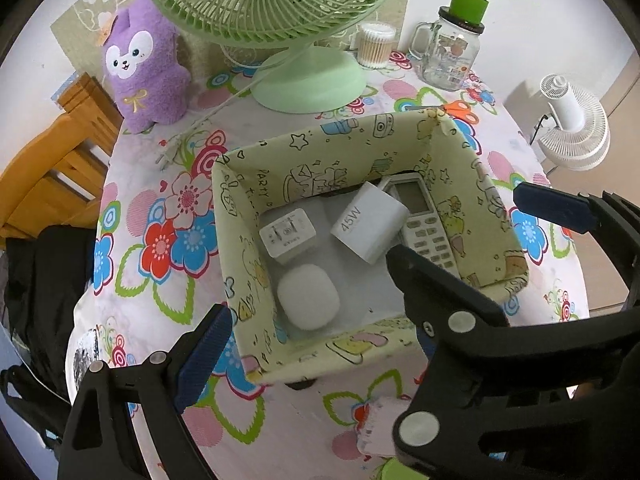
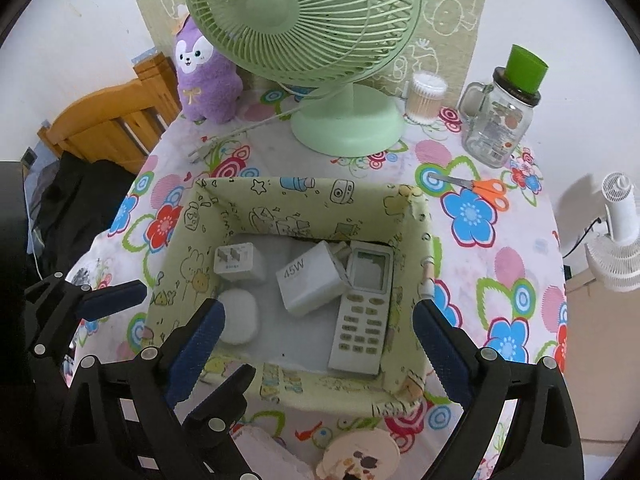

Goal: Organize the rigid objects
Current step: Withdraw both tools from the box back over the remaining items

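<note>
A pale yellow fabric box [image 1: 256, 280] [image 2: 420, 216] stands on the flowered table. In it lie a white 45W charger [image 1: 368, 222] [image 2: 310, 282], a white plug adapter [image 1: 287, 236] [image 2: 239, 262], a white rounded case [image 1: 308, 298] [image 2: 240, 316] and a white remote control [image 1: 424, 220] [image 2: 366, 308]. My left gripper [image 1: 320, 352] is open and empty above the box's near wall. My right gripper [image 2: 320, 344] is open and empty over the box's near side. The right gripper [image 1: 460, 220] also shows in the left wrist view, the left gripper [image 2: 176, 336] in the right wrist view.
A green desk fan [image 1: 308, 76] [image 2: 344, 120], a purple plush toy [image 1: 144, 64] [image 2: 208, 76], a cotton-swab tub [image 1: 374, 46] [image 2: 426, 98] and a glass jar [image 1: 450, 56] [image 2: 496, 128] stand at the back. Orange scissors [image 2: 476, 188] lie right of the box. Small items [image 2: 360, 456] lie at the near table edge.
</note>
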A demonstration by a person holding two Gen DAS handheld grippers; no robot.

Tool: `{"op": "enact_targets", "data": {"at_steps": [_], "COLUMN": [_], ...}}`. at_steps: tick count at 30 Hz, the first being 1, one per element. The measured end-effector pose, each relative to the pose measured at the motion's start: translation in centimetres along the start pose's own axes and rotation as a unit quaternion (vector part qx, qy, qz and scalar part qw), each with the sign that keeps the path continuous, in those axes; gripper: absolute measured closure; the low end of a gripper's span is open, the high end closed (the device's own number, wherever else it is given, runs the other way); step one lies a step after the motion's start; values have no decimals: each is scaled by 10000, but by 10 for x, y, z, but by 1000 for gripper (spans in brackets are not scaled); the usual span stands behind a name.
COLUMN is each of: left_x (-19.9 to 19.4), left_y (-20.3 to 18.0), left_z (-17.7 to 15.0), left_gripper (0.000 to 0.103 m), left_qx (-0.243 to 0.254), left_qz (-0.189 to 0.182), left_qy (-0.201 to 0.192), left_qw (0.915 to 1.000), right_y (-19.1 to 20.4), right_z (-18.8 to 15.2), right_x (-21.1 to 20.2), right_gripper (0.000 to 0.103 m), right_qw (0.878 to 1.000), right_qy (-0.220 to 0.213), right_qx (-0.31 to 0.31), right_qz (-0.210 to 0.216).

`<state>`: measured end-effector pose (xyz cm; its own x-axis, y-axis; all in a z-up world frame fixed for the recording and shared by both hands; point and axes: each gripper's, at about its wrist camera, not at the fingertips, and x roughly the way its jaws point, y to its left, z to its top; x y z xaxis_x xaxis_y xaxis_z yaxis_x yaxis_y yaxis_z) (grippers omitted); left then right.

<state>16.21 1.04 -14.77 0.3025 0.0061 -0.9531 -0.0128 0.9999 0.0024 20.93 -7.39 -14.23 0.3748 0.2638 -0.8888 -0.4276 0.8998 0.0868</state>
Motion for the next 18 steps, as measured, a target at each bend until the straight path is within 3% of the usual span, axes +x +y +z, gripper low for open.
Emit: {"op": "enact_targets", "data": {"at_steps": [18], "left_x": [-32], "left_y": [-17], "left_z": [-27], "left_gripper": [8], "left_qx": [-143], "left_qz": [-19], "left_qy": [-212], "left_qw": [9997], "right_y": [-8], "right_z": [-31], "right_x": [-43], "right_gripper": [6], "right_qw": [9994], "right_qy": [-331], "right_qx": [42], "right_qz": [-31]}}
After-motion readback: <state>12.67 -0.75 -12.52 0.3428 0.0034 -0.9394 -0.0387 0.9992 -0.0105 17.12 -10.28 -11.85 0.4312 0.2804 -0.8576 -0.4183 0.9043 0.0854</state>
